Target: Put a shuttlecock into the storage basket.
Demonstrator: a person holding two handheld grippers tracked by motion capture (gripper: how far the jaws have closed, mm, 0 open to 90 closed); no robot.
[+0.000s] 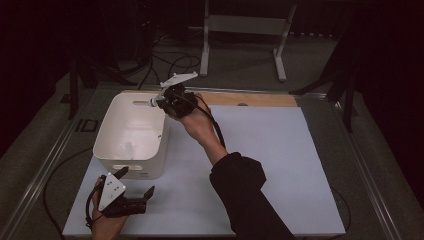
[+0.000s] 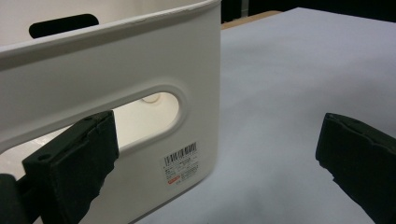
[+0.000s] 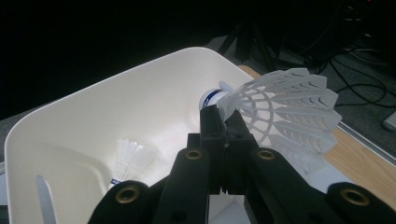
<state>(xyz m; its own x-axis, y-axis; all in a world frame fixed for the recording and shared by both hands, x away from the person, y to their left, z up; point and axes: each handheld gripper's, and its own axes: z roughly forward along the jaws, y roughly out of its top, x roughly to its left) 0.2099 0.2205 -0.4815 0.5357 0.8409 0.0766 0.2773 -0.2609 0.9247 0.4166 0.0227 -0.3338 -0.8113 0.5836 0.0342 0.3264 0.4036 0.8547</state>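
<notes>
One shuttlecock [image 3: 280,112] is pinched in the shut right gripper [image 3: 224,119] over the bin's [image 1: 150,162] 1 o'clock corner, cork pointing toward 9 o'clock, inward. Left gripper [image 1: 136,181] gapes empty at the bin's 6 o'clock wall.

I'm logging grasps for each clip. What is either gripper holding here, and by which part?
The right gripper pinches a white shuttlecock by its skirt near the cork, over the white bin. The left gripper is open, holding nothing.

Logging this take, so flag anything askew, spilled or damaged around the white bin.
Nothing stands out. The white bin sits upright on the mat, one shuttlecock already lying inside it. The right gripper pinches a second shuttlecock at the bin's rim, its skirt looking intact. The left gripper waits open beside the bin's near wall.
</notes>
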